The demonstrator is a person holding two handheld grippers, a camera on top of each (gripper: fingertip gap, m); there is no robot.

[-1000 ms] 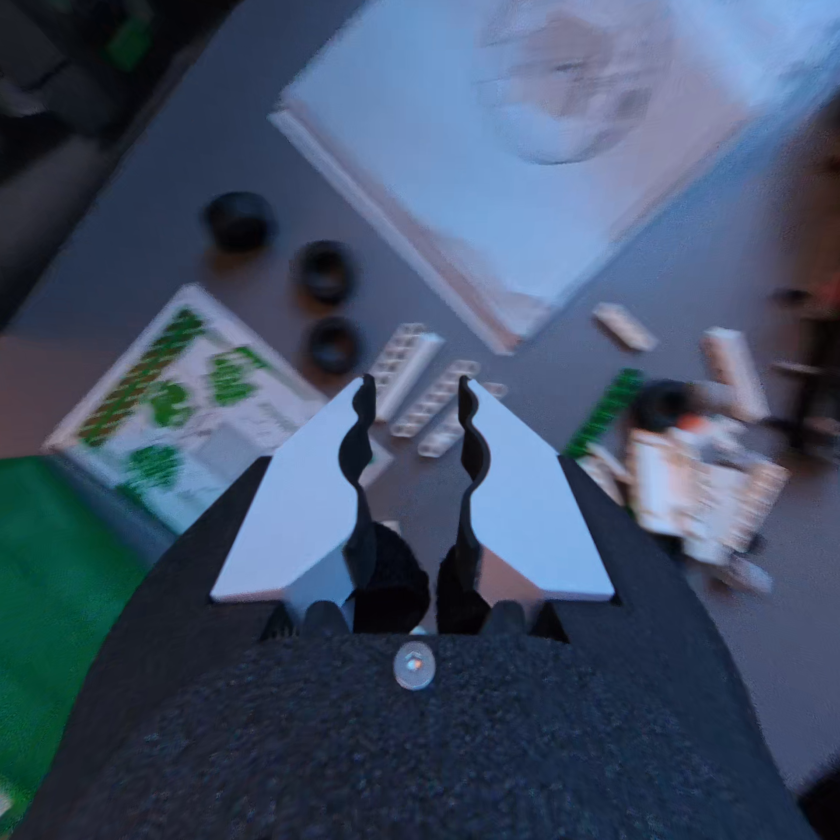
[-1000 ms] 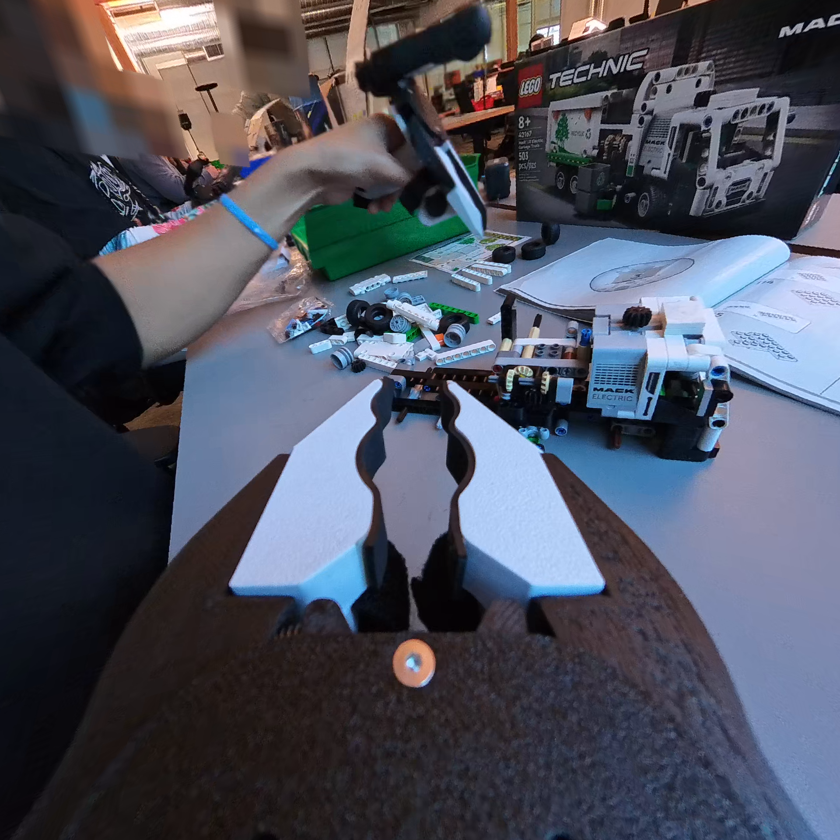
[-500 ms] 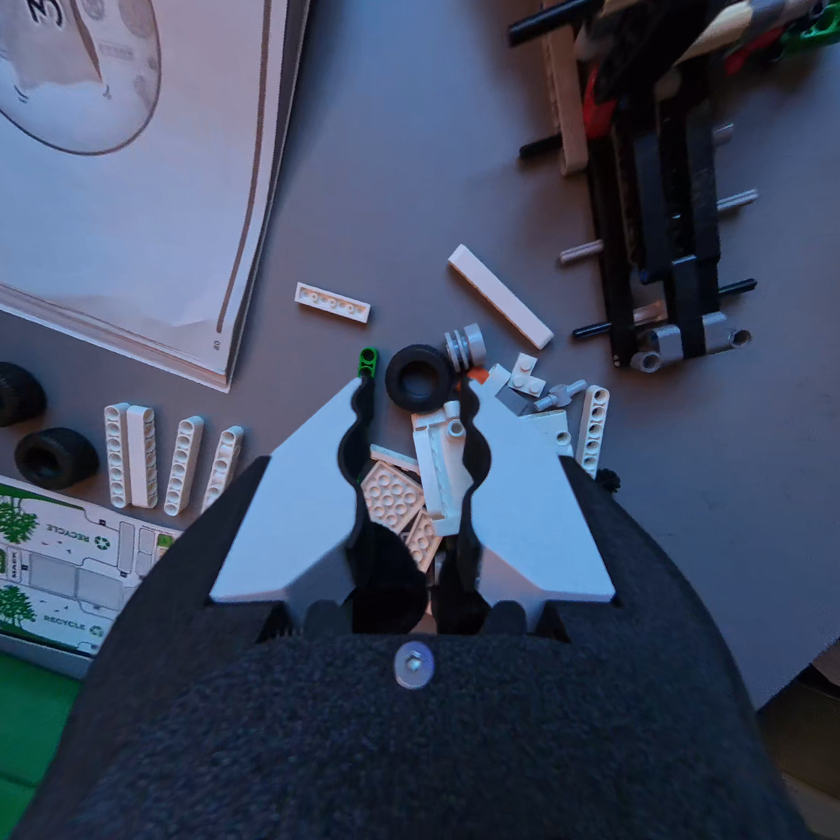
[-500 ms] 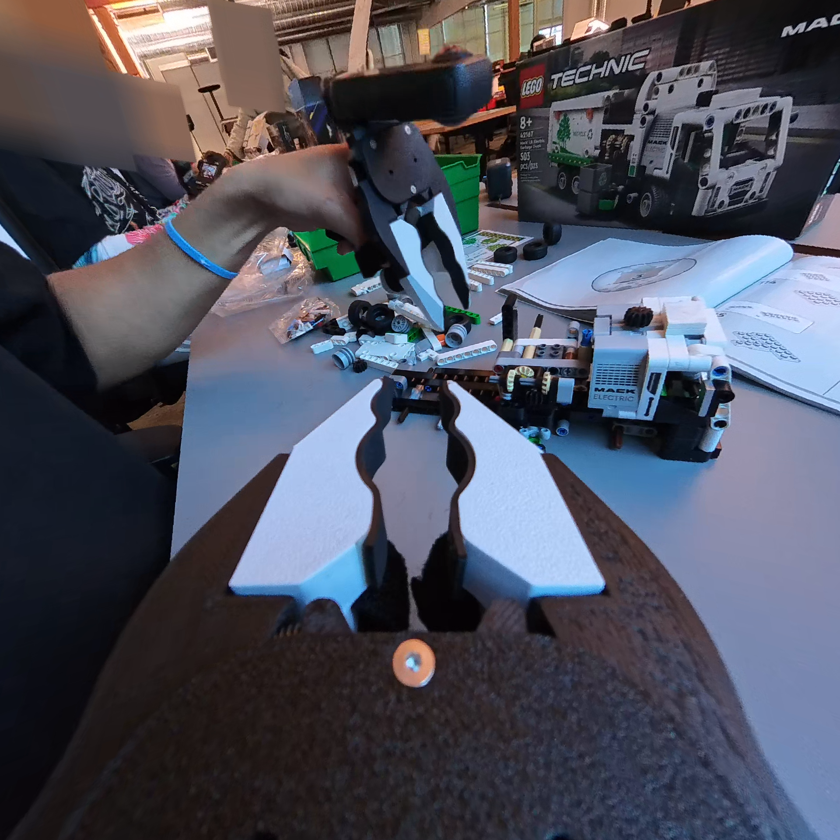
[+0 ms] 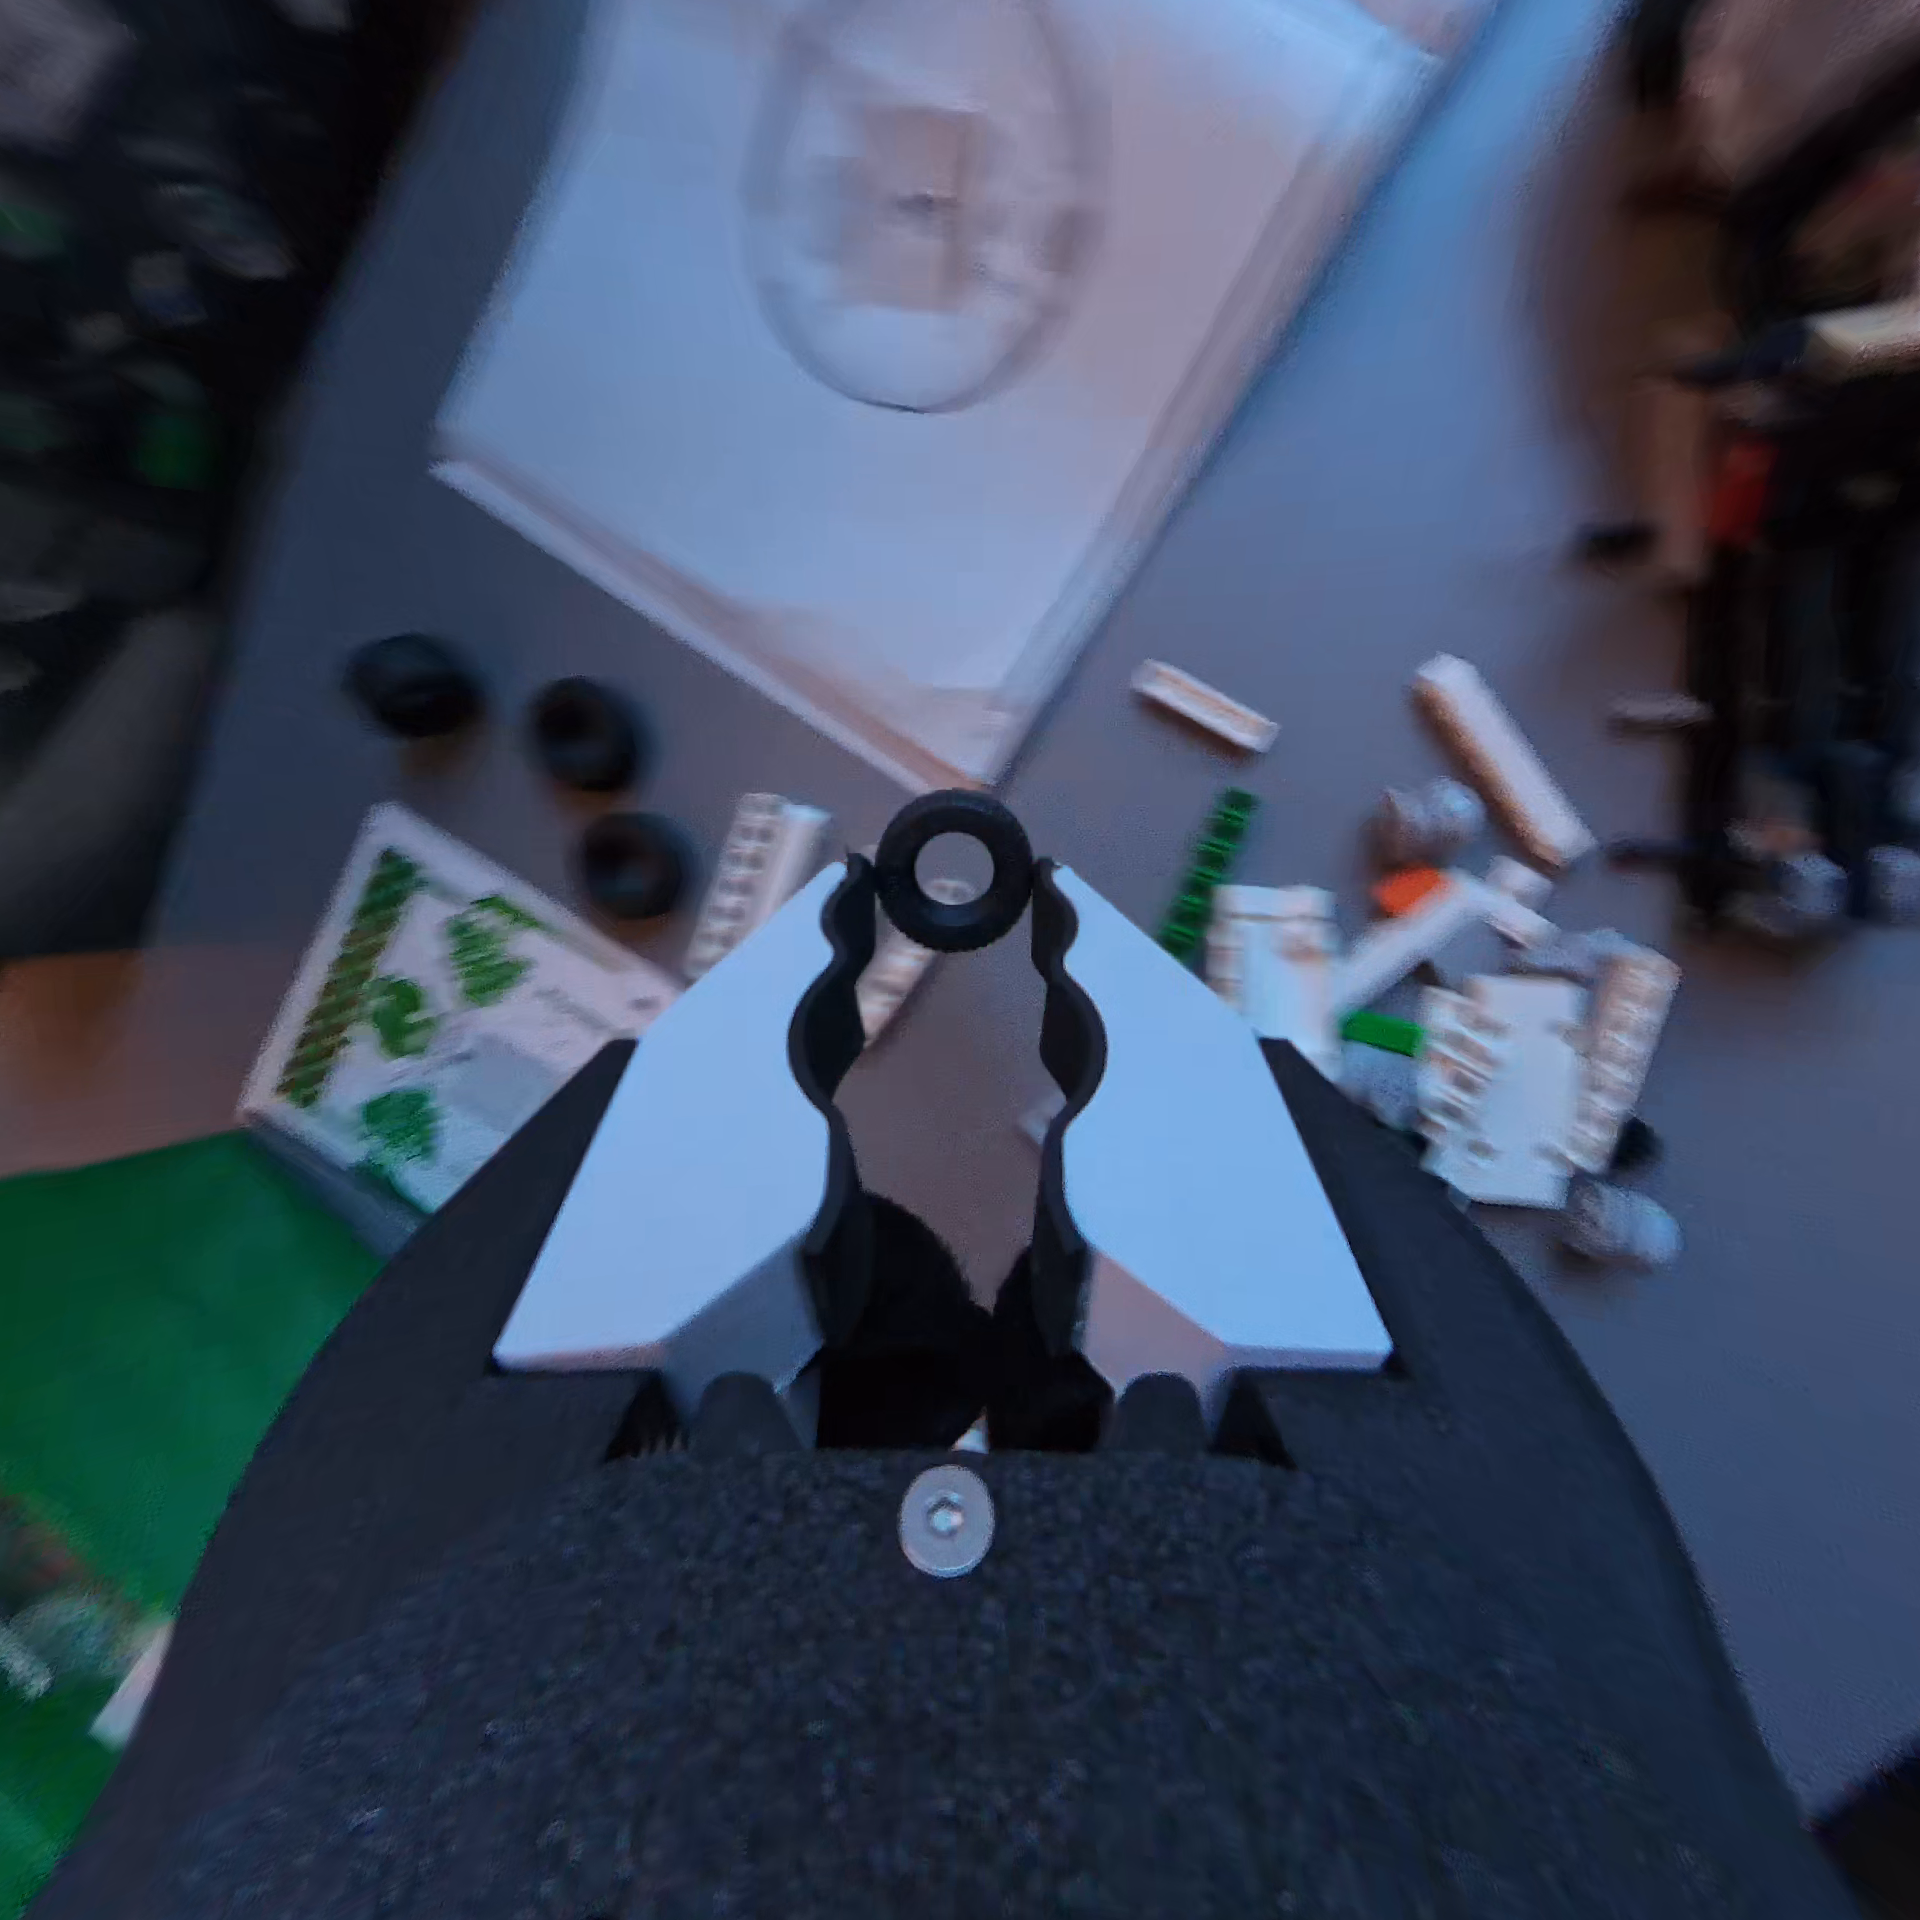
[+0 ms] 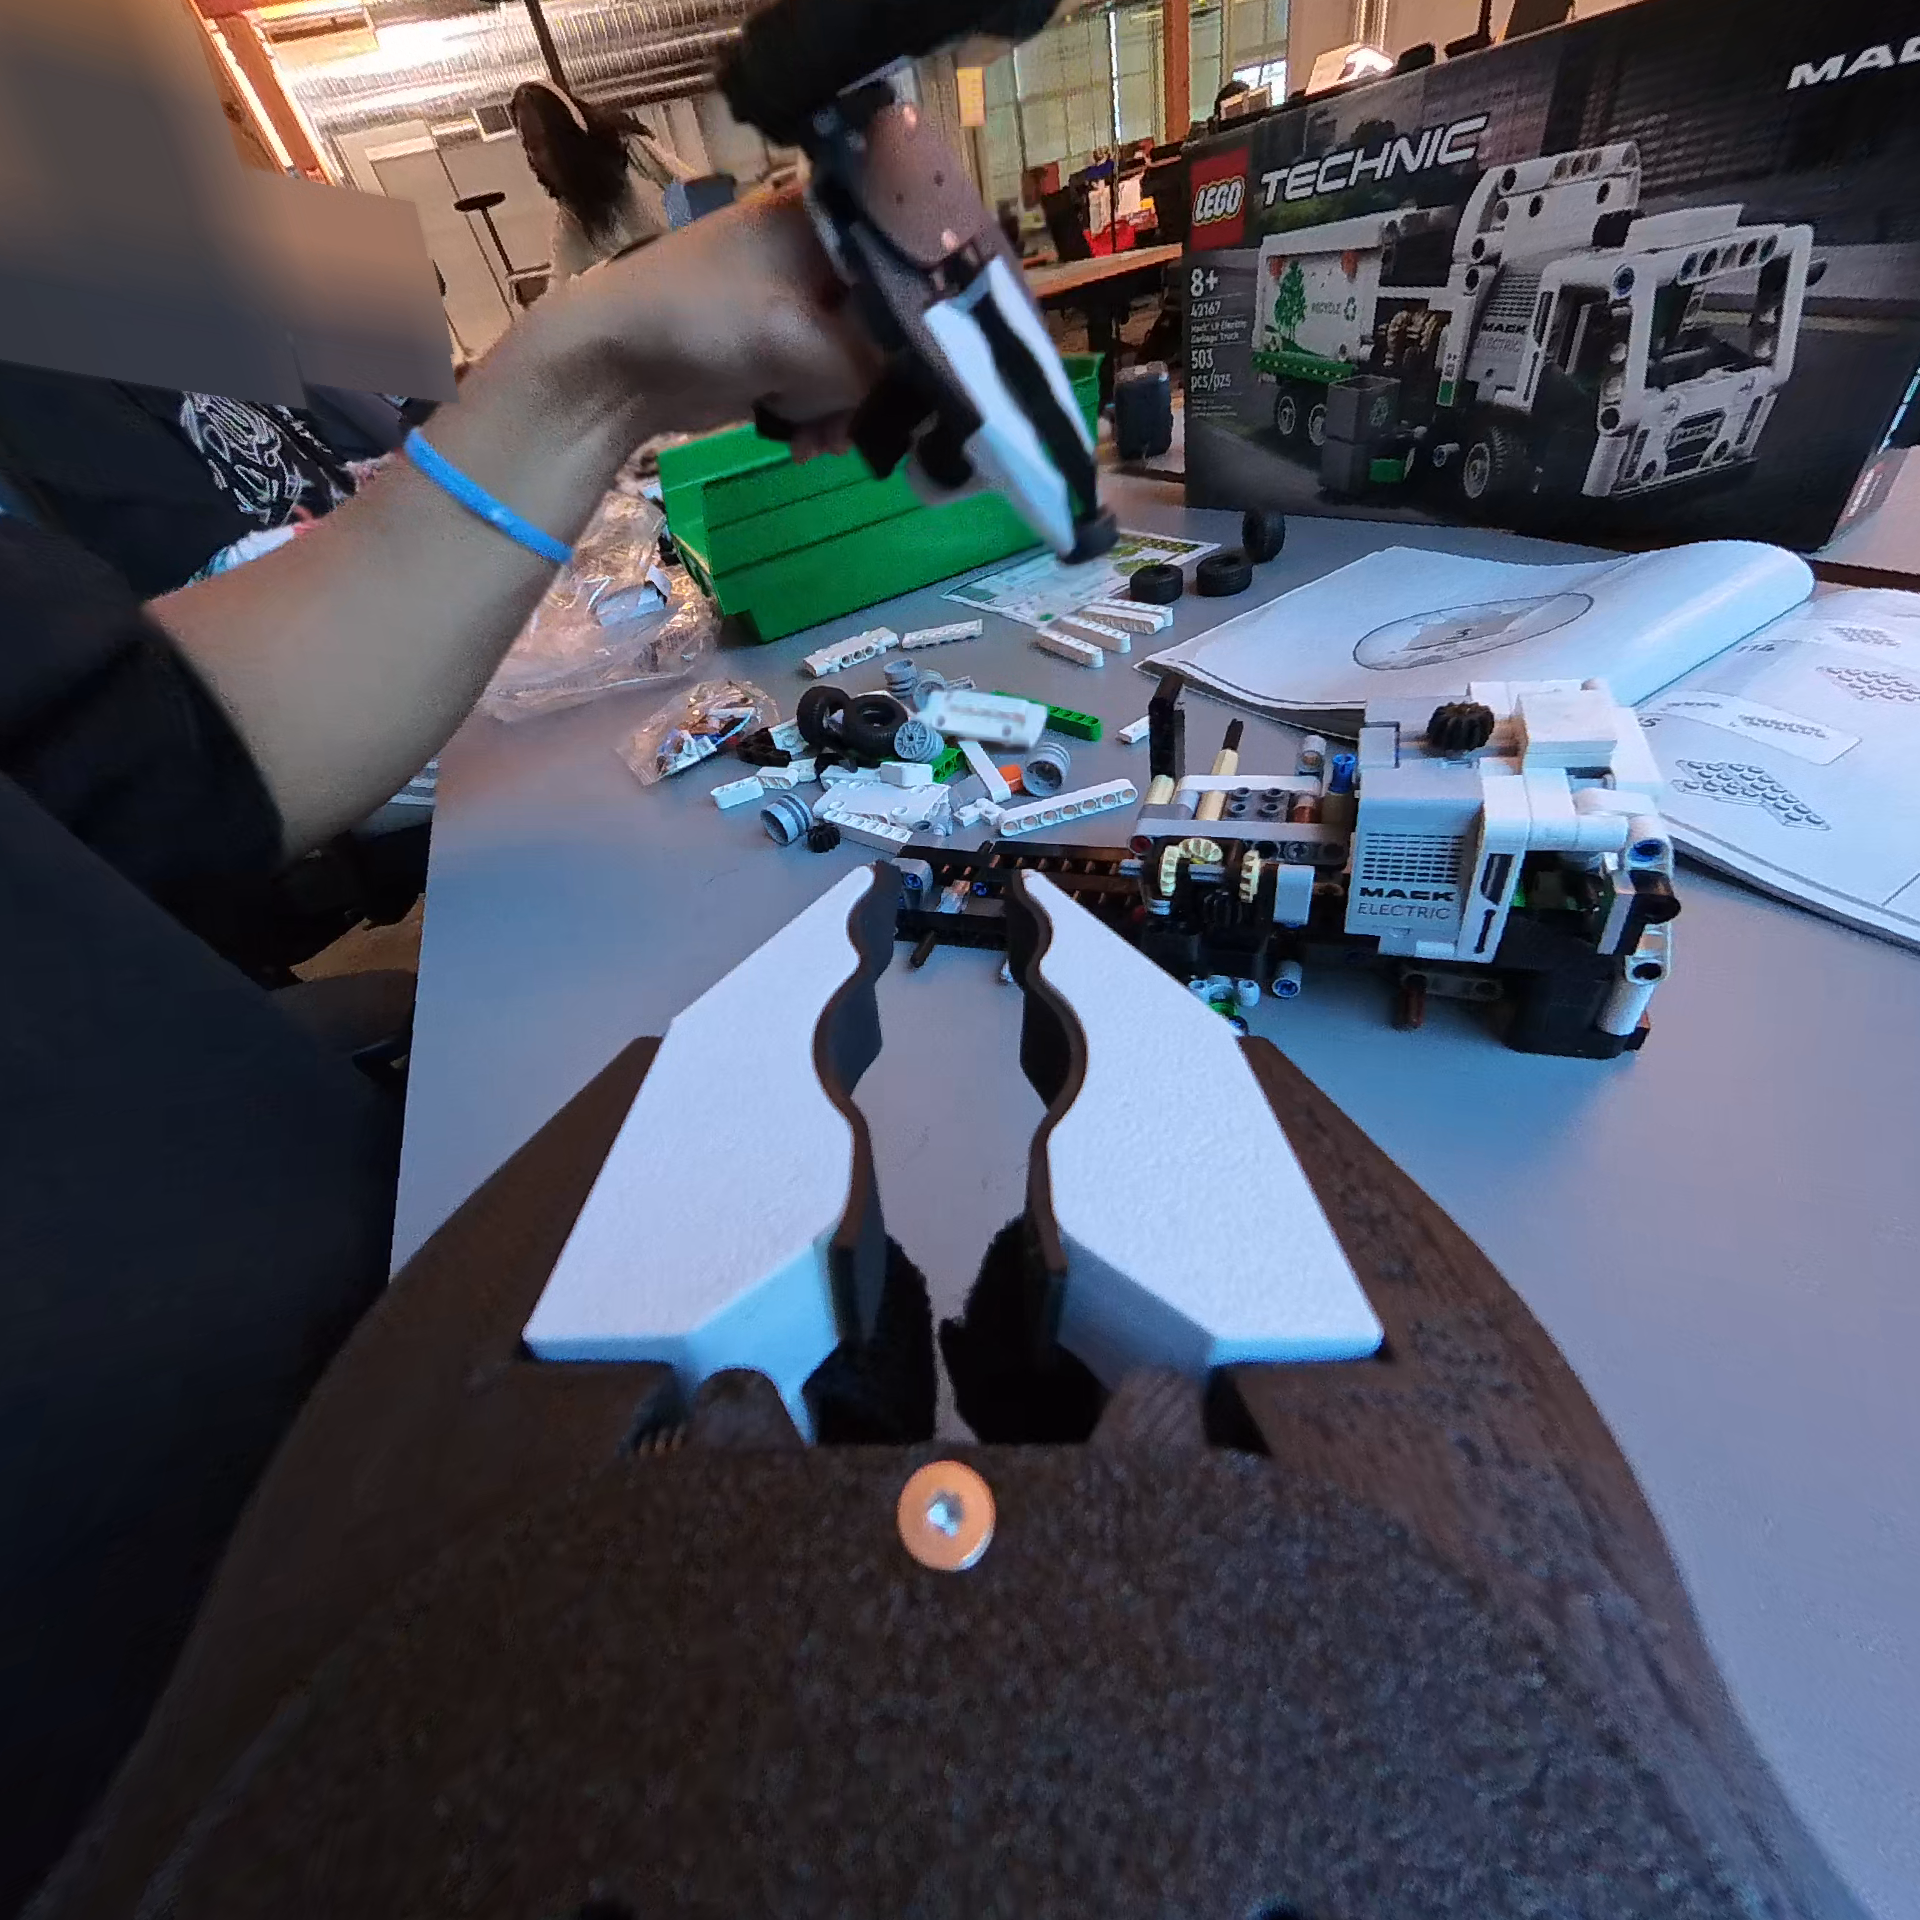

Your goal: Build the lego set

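Observation:
My left gripper is shut on a small black tyre, pinched at the fingertips and held above the grey table. In the right wrist view it hangs over the sticker sheet with the tyre at its tip. My right gripper is open and empty, low over the table, just short of the rear chassis of the part-built white truck. A pile of loose white, grey and green parts lies left of the truck, and shows blurred in the left wrist view.
Three black tyres lie by the sticker sheet. The open instruction booklet lies behind the truck, the set's box beyond it. A green bin and plastic bags stand at the far left. Some 30 centimeters of space lies between my two pairs of fingers.
My left gripper dropped onto the parts pile, shut on a black tyre and lifted it back toward the sticker sheet. The right gripper has not moved.

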